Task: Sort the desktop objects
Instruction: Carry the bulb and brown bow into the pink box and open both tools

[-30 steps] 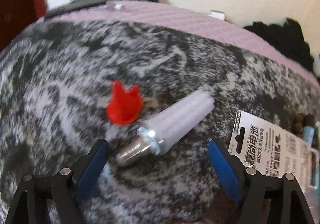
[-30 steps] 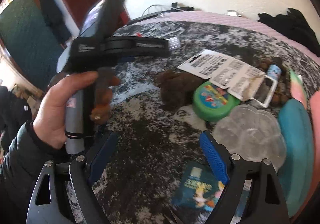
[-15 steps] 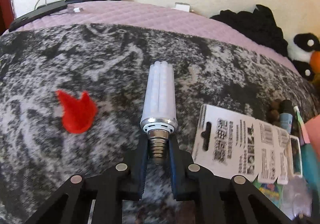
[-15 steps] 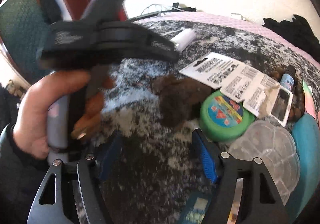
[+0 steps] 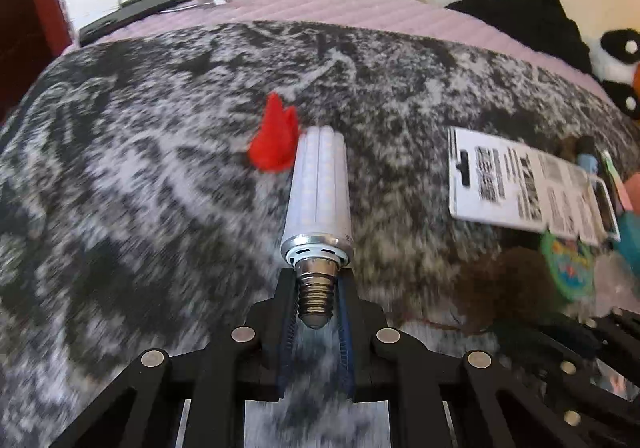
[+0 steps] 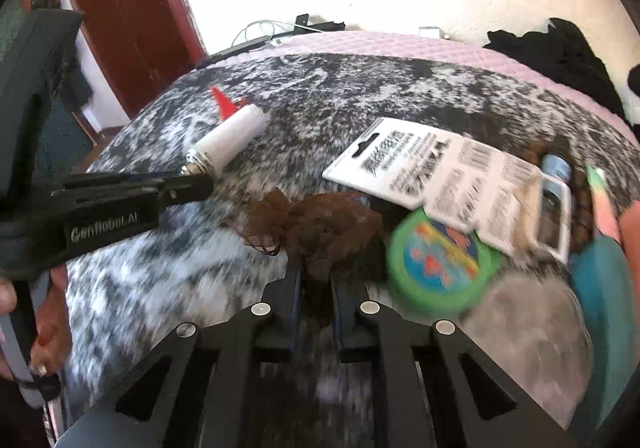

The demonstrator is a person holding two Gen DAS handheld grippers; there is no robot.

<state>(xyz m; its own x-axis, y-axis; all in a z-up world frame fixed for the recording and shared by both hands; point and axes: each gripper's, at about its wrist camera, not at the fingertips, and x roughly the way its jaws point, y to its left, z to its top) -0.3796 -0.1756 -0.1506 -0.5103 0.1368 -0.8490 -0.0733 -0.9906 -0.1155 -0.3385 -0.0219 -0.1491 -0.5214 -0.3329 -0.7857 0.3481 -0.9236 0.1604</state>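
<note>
**Both grippers clamped: bulb in the left, brown tuft in the right**

The only containers I can see are a green round tin (image 6: 442, 260) with a printed lid and a clear plastic box (image 6: 528, 322) beside it; too blurred to tell what is inside. A white packaging card (image 6: 448, 168) overlaps the tin's far edge.

My left gripper (image 5: 318, 300) has its jaws clamped on the screw base of the white light bulb (image 5: 320, 188), which sticks straight out ahead over the grey patterned blanket (image 5: 140, 168), its tip just beside a red felt scrap (image 5: 276, 144). My right gripper (image 6: 316, 296) has just been closing; its jaws pinch the near edge of a brown fuzzy tuft (image 6: 320, 224) lying on the blanket, left of the tin.
</note>
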